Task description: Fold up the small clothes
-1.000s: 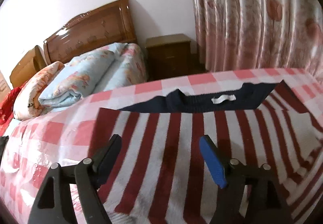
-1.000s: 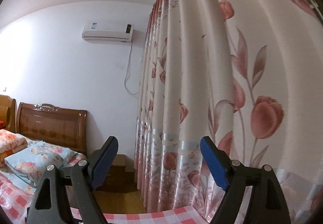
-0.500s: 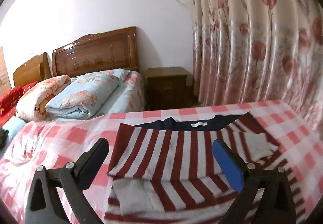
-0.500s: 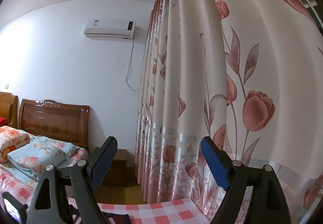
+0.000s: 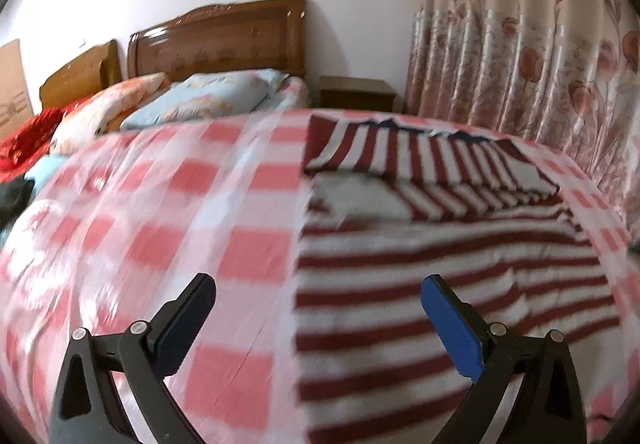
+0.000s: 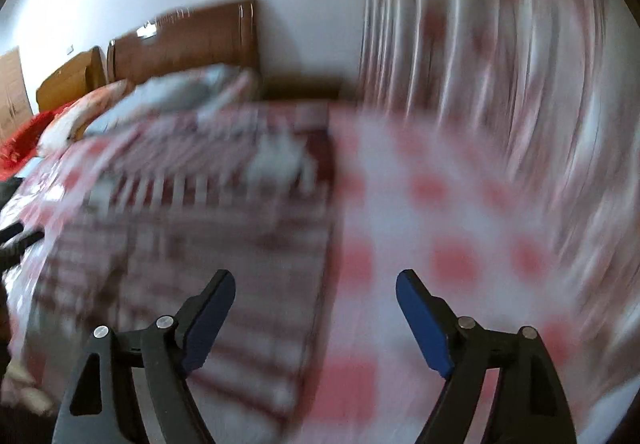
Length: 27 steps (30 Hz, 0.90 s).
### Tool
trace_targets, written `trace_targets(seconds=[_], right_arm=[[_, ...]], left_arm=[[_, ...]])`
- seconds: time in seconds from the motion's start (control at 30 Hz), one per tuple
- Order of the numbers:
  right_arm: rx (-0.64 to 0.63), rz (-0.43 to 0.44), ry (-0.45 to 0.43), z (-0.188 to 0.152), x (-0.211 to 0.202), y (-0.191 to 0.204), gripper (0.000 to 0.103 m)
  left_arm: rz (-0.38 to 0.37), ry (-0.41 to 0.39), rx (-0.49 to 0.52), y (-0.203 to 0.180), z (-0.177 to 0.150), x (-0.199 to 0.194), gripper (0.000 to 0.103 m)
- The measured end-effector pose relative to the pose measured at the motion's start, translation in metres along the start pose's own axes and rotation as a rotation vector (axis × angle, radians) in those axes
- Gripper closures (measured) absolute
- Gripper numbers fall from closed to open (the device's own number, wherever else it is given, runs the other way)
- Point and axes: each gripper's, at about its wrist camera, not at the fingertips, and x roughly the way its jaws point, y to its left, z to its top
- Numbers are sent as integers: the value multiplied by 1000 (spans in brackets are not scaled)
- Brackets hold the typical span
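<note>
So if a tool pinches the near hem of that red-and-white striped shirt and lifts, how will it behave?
Probably floppy: the striped shirt lies wrinkled and already folded over itself near the collar, so it should drape rather than hold shape. Likely light for its size, being thin, flat cloth. It may drag along the checked cover beneath instead of sliding cleanly, since both look like soft fabric.

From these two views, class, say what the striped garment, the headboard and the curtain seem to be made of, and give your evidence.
Striped garment: soft knit fabric, probably cotton; matte, and it wrinkles and folds flat.
Headboard: wood, or a wood-look veneer, with glossy varnish; brown grain tone, carved relief and bright glints.
Curtain: thin woven cloth, slightly satiny; hangs in vertical pleats with shiny highlights and a printed flower pattern.
</note>
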Motion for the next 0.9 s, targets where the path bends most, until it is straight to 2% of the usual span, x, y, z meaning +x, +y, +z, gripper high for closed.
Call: trace_targets(seconds=[0.07, 0.1, 0.13, 0.2, 0.27, 0.37, 0.5, 0.63, 0.73, 0.8, 0.9], right_arm=[[133, 53, 79, -31, 10, -24, 20], [209, 85, 92, -42, 10, -39, 23], [225, 90, 57, -44, 3, -44, 24], [249, 57, 62, -41, -3, -53, 24], [235, 57, 62, -36, -7, -54, 24], [171, 121, 88, -37, -6, -43, 25], [104, 180, 167, -53, -2, -21, 43], [34, 228, 205, -68, -11, 2, 50], [-39, 267, 218, -78, -18, 25, 54], [-77, 236, 200, -78, -17, 37, 54], [-63, 242, 184, -76, -14, 42, 61]], left_arm=[[8, 14, -15, 7, -10, -2, 0], [9, 21, -21, 10, -13, -2, 0], [7, 26, -28, 11, -16, -2, 0], [1, 41, -35, 11, -21, 2, 0], [-12, 68, -42, 9, -22, 8, 0], [-52, 82, -35, 7, -26, 6, 0], [-84, 126, -1, 2, -39, -1, 0], [-119, 188, 10, -1, -60, -8, 0], [-109, 183, 58, -9, -70, -14, 0], [-138, 179, 57, -14, -70, -16, 0], [-147, 165, 62, -21, -66, -18, 0]])
